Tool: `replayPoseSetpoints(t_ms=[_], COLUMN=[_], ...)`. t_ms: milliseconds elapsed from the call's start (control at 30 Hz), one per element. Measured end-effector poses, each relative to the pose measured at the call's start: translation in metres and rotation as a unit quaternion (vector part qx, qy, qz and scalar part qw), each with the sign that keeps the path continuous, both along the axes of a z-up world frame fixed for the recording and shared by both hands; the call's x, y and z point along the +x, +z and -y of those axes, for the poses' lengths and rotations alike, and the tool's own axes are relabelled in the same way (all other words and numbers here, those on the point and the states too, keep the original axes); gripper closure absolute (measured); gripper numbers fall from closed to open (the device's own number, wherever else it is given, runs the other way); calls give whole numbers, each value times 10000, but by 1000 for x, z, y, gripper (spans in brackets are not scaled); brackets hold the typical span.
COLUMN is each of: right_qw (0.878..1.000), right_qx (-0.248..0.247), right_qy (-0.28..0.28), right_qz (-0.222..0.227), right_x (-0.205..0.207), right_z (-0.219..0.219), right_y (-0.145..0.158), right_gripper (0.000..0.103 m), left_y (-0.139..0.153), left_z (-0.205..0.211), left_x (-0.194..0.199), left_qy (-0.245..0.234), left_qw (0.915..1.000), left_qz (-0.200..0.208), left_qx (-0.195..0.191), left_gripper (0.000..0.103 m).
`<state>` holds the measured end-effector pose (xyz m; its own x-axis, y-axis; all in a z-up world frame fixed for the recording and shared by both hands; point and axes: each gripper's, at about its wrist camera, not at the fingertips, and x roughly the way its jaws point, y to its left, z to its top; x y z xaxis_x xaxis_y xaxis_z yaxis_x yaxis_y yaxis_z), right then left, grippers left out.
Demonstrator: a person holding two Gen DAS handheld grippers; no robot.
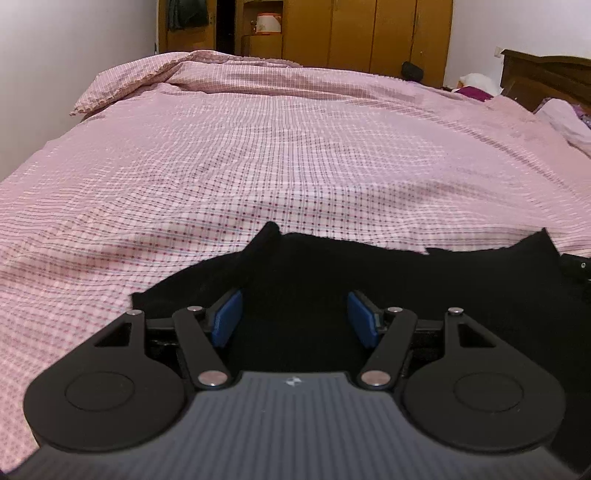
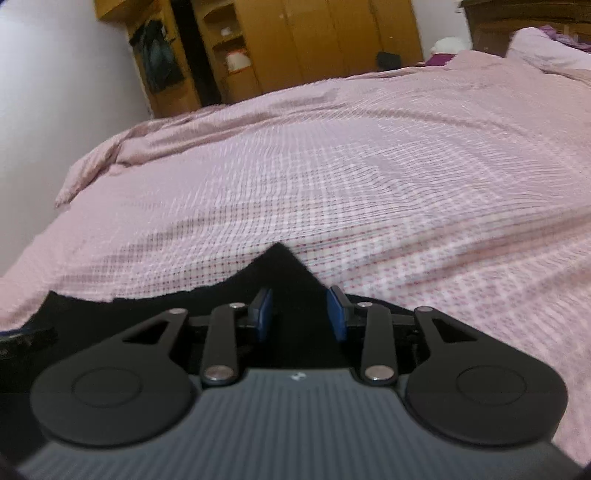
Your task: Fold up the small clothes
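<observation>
The room light is soft and a little dim, with weak shadows on the bed (image 1: 258,166). Both views bend strongly at the edges. The right wrist view is blurred; the black cloth (image 1: 406,288) shows no detail.

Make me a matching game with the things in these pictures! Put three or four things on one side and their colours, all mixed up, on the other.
Things:
1. garment
2. bedspread
3. wardrobe
4. pads of the left gripper

Colours:
A. blue
B. pink checked
C. black
D. yellow-brown wood

Pairs: 1-C, 2-B, 3-D, 4-A
</observation>
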<state>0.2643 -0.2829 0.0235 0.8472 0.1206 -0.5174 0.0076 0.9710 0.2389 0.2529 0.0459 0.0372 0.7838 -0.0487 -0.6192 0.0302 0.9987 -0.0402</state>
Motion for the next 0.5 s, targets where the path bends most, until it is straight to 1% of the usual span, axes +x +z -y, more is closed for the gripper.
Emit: replayPoseSetpoints(t_ms=[33, 100, 200, 300, 367, 433, 467, 500], right_qw=[10000, 9999, 9988, 9956, 9920, 9891, 9895, 9913], right_qx=[17, 32, -77, -292, -641, -1076, -1090, -962], right_qy=[-32, 117, 457, 892, 1081, 949, 862, 806], right_qz=[29, 85, 160, 56, -84, -327, -397, -391], right_x=[-8, -21, -47, -66, -74, -77, -80, -85], right_z=[1, 0, -8, -22, -32, -34, -28, -17], right_y=[4, 12, 22, 24, 17, 3, -3, -7], right_gripper=[65, 65, 65, 66, 67, 68, 69, 69], left_y=[5, 13, 25, 28, 23, 12, 8, 5], left_z=[-2, -4, -4, -5, -6, -10, -13, -18], left_x=[-6, -20, -40, -59, -66, -68, -69, -70], left_qy=[-17, -39, -131, -210, -172, -57, -11, -12], left_qw=[10000, 10000, 9998, 9995, 9998, 9999, 9999, 9999], left_qz=[19, 70, 154, 176, 100, -83, -118, -111], left_qx=[-26, -21, -48, -168, -89, 80, 76, -8], left_gripper=[33, 33, 33, 32, 32, 32, 32, 32])
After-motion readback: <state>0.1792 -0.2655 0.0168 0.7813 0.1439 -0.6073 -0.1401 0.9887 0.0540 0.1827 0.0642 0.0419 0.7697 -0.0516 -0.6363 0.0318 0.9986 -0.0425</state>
